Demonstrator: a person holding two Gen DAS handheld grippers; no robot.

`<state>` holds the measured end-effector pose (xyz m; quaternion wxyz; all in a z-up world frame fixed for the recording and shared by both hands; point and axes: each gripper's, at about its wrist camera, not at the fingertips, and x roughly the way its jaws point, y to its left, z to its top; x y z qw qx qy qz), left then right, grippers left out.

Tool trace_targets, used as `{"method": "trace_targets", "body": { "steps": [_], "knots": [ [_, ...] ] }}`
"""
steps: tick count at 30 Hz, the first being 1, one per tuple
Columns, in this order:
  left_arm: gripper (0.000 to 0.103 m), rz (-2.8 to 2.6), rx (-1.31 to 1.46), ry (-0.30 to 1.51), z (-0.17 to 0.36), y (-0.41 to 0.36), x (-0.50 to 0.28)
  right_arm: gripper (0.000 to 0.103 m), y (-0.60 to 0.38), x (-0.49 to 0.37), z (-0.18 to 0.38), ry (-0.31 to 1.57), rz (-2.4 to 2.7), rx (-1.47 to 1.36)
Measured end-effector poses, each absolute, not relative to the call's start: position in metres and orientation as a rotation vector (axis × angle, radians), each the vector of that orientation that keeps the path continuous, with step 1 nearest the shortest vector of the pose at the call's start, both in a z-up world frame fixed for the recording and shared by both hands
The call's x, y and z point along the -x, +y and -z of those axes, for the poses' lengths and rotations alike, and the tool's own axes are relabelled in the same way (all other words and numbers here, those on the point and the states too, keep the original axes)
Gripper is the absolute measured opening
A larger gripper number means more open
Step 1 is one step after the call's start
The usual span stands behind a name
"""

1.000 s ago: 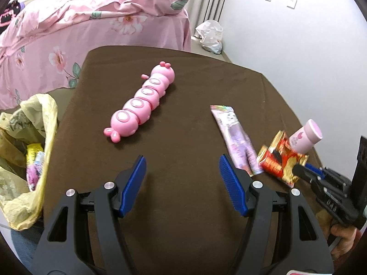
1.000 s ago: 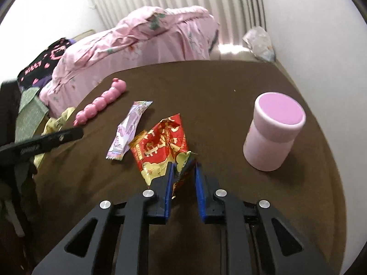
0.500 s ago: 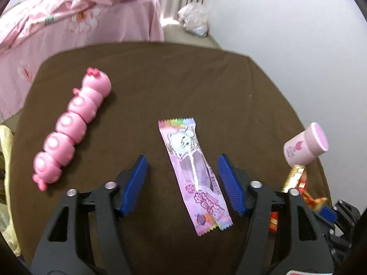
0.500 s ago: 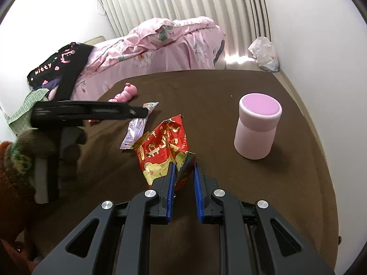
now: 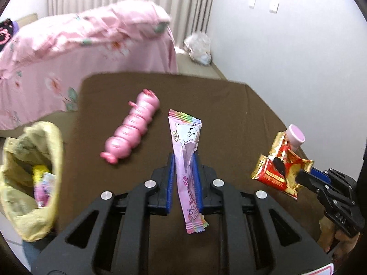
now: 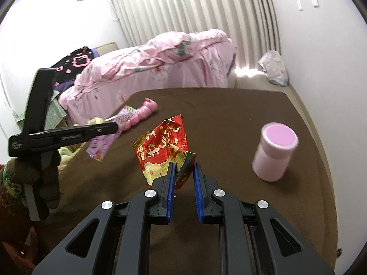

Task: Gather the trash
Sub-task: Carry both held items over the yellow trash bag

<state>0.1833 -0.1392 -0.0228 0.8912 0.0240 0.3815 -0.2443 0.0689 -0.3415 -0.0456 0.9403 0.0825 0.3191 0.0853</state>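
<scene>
The left gripper [image 5: 184,174] is seen closed on the pink candy wrapper [image 5: 186,160], which is clamped between the two blue pads [image 5: 171,183] near its middle; the zigzag top end of the wrapper stands up beyond the fingers and the lower end hangs out toward the camera. The wrapper is held above the brown table [image 5: 229,114], not touching it. The right gripper [image 6: 183,171] is seen closed on the red snack bag [image 6: 164,146]: one crumpled corner of the bag is pinched between its blue pads [image 6: 170,192], and the rest of the bag stands up and to the left of the fingers, lifted off the table surface. In the left wrist view the same red bag [image 5: 278,167] is seen at the right side, held by the tip of the other gripper. A pink caterpillar toy [image 5: 132,130] is lying on the table just to the left of the held candy wrapper. A pink bottle [image 6: 274,152] with a round cap is standing upright on the right part of the table [image 6: 229,119], well apart from the toy. At the left edge of the table a yellow trash bag [image 5: 29,178] is seen open, with a colourful wrapper [image 5: 43,183] already inside. Behind the table a bed with a pink flowered quilt [image 6: 160,59] is seen.
</scene>
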Motion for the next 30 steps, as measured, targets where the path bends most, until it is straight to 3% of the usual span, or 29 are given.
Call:
{"method": "trace_targets", "body": {
  "steps": [15, 30],
  "knots": [
    [0.015, 0.215, 0.141, 0.633, -0.012, 0.033, -0.158, 0.016, -0.207, -0.124, -0.020, 0.584, -0.404, -0.017],
    [0.015, -0.021, 0.301, 0.623, 0.015, 0.126, -0.172, 0.016, -0.089, -0.201, -0.006, 0.641, -0.570, 0.141]
  ]
}}
